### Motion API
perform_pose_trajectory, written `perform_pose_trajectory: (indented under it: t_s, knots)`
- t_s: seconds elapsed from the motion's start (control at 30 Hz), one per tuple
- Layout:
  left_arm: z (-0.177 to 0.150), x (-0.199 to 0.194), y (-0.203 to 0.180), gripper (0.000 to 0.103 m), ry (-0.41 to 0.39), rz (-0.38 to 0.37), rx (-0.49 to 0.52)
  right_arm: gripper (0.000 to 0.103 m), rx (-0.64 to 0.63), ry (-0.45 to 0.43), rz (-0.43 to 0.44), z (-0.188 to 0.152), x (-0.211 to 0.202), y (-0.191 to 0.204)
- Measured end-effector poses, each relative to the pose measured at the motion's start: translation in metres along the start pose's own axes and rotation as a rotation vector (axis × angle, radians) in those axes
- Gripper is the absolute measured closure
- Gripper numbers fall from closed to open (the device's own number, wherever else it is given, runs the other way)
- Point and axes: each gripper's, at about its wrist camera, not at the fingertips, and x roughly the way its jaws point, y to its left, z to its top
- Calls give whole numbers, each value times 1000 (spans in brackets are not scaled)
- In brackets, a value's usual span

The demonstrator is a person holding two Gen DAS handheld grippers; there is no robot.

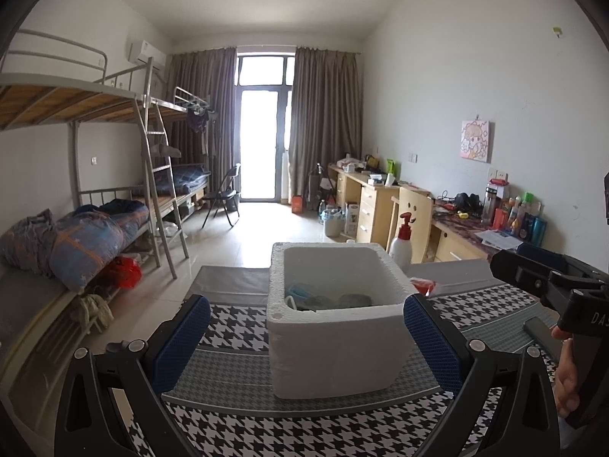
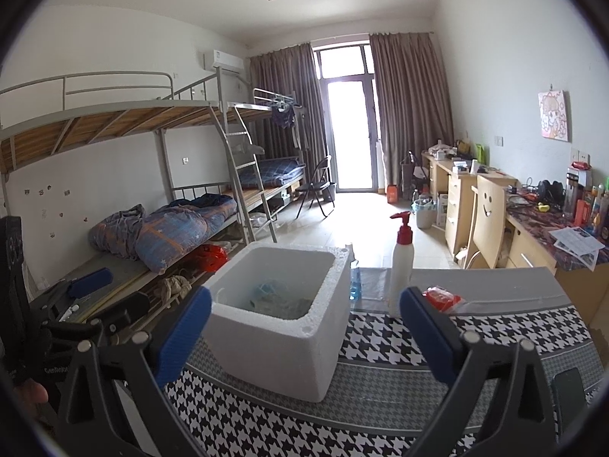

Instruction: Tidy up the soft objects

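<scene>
Your left gripper (image 1: 304,339) is spread wide and holds nothing; its blue pads (image 1: 179,339) stand either side of the white foam box (image 1: 335,354), clear of its walls. Your right gripper (image 2: 304,333) is just as wide and also empty, with the box between its fingers and slightly left of centre.

The box stands upright on the houndstooth-covered table (image 1: 323,430), mouth up, one corner turned toward your right gripper. It looks slightly longer across the left wrist view than deep. The soft things lie in its bottom: a blue cloth (image 1: 302,293) at the left and a grey-green cloth (image 1: 344,301) to its right, crumpled, with no clear long axis.

Just beyond the box's far right corner stands a white pump bottle (image 2: 401,266) with a red head, and a red packet (image 2: 441,297) lies near it. The table's left edge runs close to the box; bare cloth lies open in front and to the right.
</scene>
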Motion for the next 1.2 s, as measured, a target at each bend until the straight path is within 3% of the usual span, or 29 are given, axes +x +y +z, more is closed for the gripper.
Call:
perform_pose_trajectory:
  t_s: [0.33,0.83,1.2]
  knots:
    - [-8,-10,-8,1,-17,-21,-2,0,5,6,-4,-11,-9,-3]
    - [-23,-15,-4,1,-28,-36,-41,0,-2,-67,17,-30,-28,0]
    - [-33,-29,-13,1,-90,-49,-10,0,-13,-114,-34,-42,-35,5]
